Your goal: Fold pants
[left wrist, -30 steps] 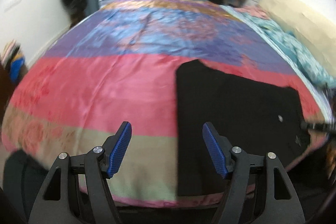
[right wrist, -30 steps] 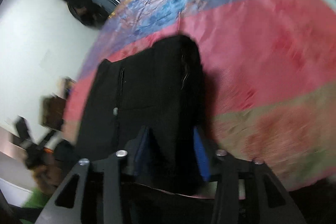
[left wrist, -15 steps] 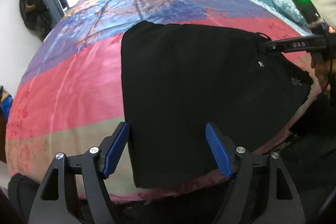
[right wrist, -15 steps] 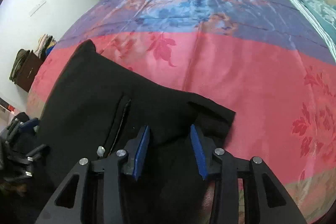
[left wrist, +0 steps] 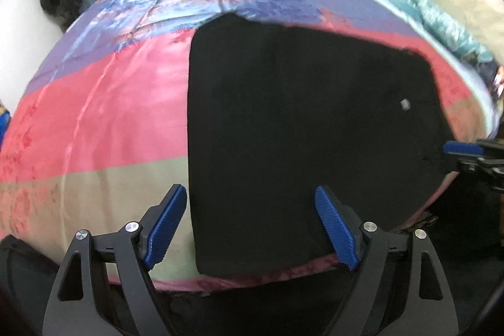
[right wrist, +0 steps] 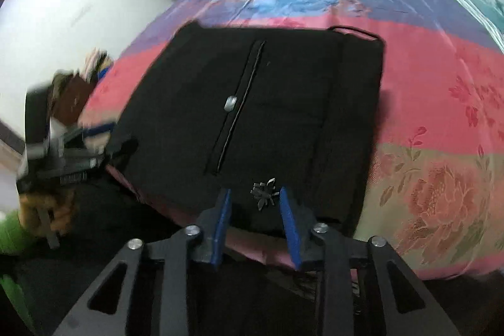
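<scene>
Fingers apart, empty | pants folded on bedspread

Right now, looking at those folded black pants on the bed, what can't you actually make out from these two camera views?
- How many layers the black pants hold: both views, top layer covers them.
- Near hem: right wrist view, right gripper blocks it.
- Left gripper: right wrist view, blurred by motion.
- Small metallic emblem: too small to identify.
- Clutter by the wall: blurred.
</scene>
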`<state>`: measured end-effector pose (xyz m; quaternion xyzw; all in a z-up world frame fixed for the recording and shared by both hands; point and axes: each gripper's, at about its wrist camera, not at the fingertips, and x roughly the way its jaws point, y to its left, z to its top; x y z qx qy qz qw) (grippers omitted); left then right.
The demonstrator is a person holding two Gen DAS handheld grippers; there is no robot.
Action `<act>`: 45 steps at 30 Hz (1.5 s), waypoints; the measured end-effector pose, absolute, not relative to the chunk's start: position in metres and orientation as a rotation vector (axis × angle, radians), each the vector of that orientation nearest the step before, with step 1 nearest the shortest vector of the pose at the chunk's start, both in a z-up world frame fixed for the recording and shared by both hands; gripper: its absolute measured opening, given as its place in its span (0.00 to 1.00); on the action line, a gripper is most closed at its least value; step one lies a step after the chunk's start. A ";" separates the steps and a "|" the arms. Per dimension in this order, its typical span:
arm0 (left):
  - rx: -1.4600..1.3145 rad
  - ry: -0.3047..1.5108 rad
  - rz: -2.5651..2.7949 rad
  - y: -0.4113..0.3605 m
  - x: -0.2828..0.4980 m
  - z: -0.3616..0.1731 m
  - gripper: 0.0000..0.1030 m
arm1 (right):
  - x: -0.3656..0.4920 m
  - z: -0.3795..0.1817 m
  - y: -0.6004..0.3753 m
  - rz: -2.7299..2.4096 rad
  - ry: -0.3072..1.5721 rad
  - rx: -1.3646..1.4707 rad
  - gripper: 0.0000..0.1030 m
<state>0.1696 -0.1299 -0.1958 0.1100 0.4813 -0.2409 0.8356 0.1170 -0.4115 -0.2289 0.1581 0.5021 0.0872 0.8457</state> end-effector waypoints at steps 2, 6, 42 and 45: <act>0.155 1.020 -0.532 -0.125 0.184 -0.182 0.84 | 0.119 -0.231 -0.417 0.171 1.059 0.385 0.31; 0.097 0.995 -0.507 -0.145 0.247 -0.160 0.85 | 0.115 -0.235 -0.416 0.160 1.026 0.412 0.31; 0.276 1.060 -0.383 -0.142 0.176 -0.168 0.93 | 0.083 -0.200 -0.391 0.042 0.994 0.315 0.68; 0.294 1.057 -0.363 -0.142 0.182 -0.168 0.93 | 0.082 -0.198 -0.403 0.005 0.975 0.373 0.68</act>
